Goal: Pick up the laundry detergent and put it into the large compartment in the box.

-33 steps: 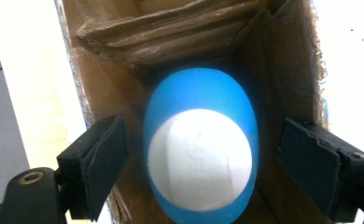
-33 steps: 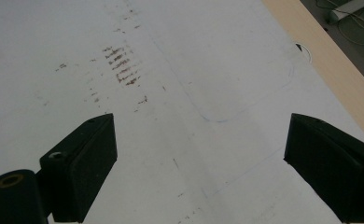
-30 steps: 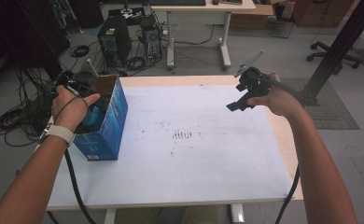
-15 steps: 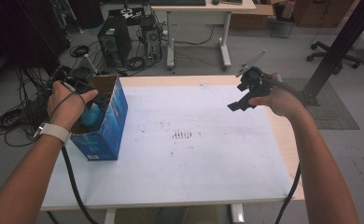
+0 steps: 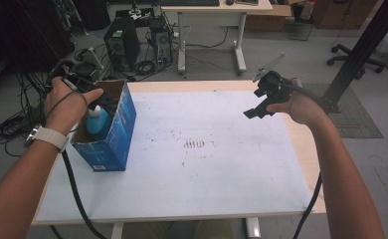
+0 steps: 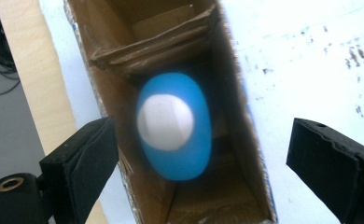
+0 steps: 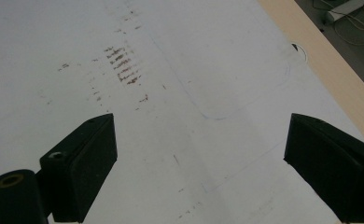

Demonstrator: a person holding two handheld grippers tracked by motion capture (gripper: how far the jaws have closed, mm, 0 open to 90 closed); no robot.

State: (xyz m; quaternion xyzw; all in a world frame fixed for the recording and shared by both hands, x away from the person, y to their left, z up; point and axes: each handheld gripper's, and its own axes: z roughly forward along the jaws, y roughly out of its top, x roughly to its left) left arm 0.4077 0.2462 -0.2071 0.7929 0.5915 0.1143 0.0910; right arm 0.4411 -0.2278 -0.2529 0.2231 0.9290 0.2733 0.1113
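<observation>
A blue cardboard box point(image 5: 108, 138) stands open-topped at the table's left edge. Inside it stands a blue bottle point(image 5: 98, 121) with a white cap point(image 6: 165, 122), upright and loose. My left gripper point(image 6: 203, 158) hangs straight above the box, jaws wide open on either side of the bottle without touching it. In the high view the left hand point(image 5: 68, 102) covers most of that gripper. My right gripper point(image 5: 261, 102) is held up over the table's far right, open and holding nothing; its own view looks down on bare white tabletop point(image 7: 180, 93).
The white sheet on the table point(image 5: 207, 174) bears a patch of brown smudges point(image 5: 196, 144). Beyond the far edge are a desk, computer towers point(image 5: 117, 42) and tangled cables on the floor. A black post point(image 5: 361, 50) stands at the right.
The left hand has risen and drawn back a little above the box, leaving the bottle inside. The right gripper has barely moved.
</observation>
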